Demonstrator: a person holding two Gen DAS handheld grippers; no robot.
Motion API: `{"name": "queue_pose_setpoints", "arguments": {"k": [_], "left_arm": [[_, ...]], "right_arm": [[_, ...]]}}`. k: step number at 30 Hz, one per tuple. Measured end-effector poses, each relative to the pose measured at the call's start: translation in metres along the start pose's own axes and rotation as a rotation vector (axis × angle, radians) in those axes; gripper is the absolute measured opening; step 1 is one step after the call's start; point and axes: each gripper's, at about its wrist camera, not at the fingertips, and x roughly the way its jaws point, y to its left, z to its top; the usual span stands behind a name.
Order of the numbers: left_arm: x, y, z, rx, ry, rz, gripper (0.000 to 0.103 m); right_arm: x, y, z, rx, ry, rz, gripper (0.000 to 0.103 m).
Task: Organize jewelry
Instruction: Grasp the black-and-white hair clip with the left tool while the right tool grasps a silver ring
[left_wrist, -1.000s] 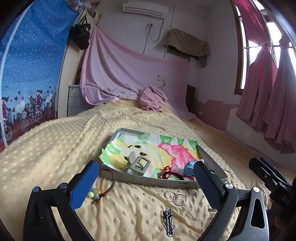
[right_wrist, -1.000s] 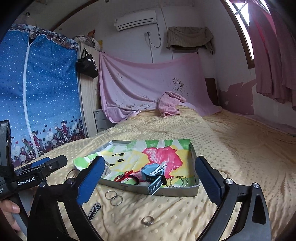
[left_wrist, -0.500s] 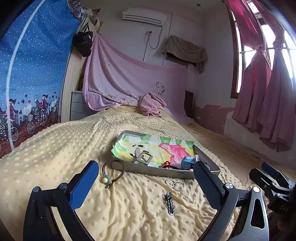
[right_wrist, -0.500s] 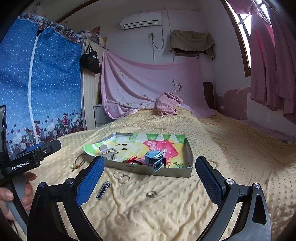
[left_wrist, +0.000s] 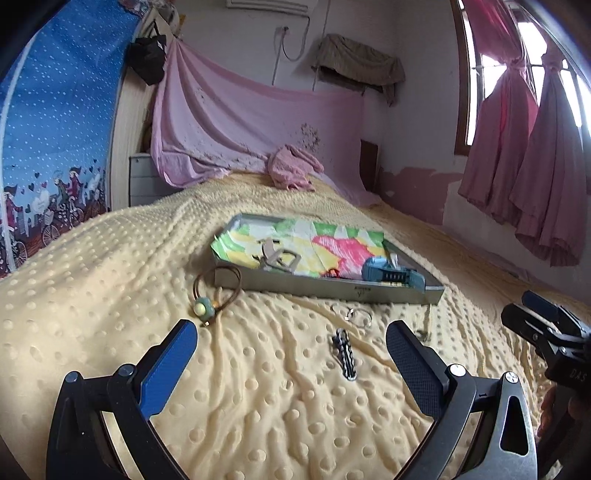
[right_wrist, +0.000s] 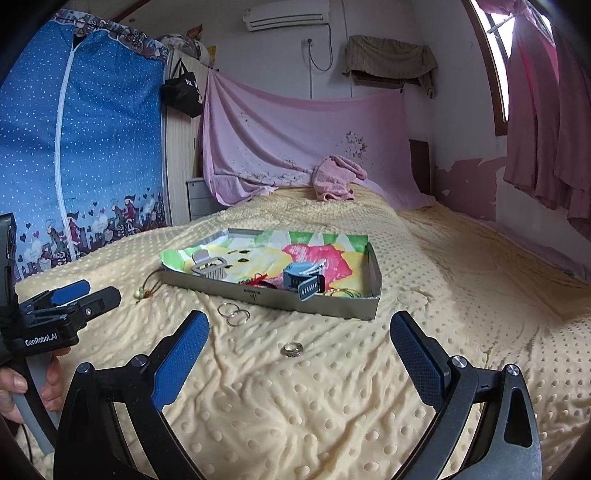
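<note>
A: Both the left gripper (left_wrist: 291, 350) and right gripper (right_wrist: 299, 341) hang wide open, holding nothing. Where's the loose jewelry?

B: The ring (right_wrist: 291, 349) lies at centre frame in the right view, near the tray (right_wrist: 332, 308). I'd judge it light, hard and slippery; pinch across the band.

A: And the surface?

B: A soft, dimpled yellow blanket (right_wrist: 332, 406) on a bed; it probably gives under pressure. Pink curtains (left_wrist: 517, 147) hang at upper right.

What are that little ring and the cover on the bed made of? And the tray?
The ring looks like polished silvery metal: it glints. The bedspread seems soft yellow plush fleece, matte, with raised dots and wrinkles. The tray could be thin grey metal or card; its dull flat walls leave that open.
</note>
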Motion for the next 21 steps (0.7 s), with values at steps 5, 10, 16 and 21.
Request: {"name": "queue_pose_setpoints", "arguments": {"k": [5, 10, 16, 21], "left_arm": [[0.023, 0.0, -0.004, -0.012, 0.102, -0.033, 0.103], [0.037, -0.007, -0.008, 0.005, 0.158, -0.061, 0.095], [0.057, -0.017, -0.012, 0.029, 0.251, -0.161, 0.048], [0.073, -0.023, -0.015, 0.025, 0.317, -0.233, 0.033]], "right_arm": [[0.034, -0.014, -0.005, 0.042, 0.129, 0.0, 0.097], [0.061, -0.024, -0.015, 0.1, 0.212, 0.03, 0.096], [0.082, -0.01, -0.015, 0.041, 0.22, 0.071, 0.068], [0.109, -0.001, -0.015, 0.018, 0.269, 0.109, 0.061]]}}
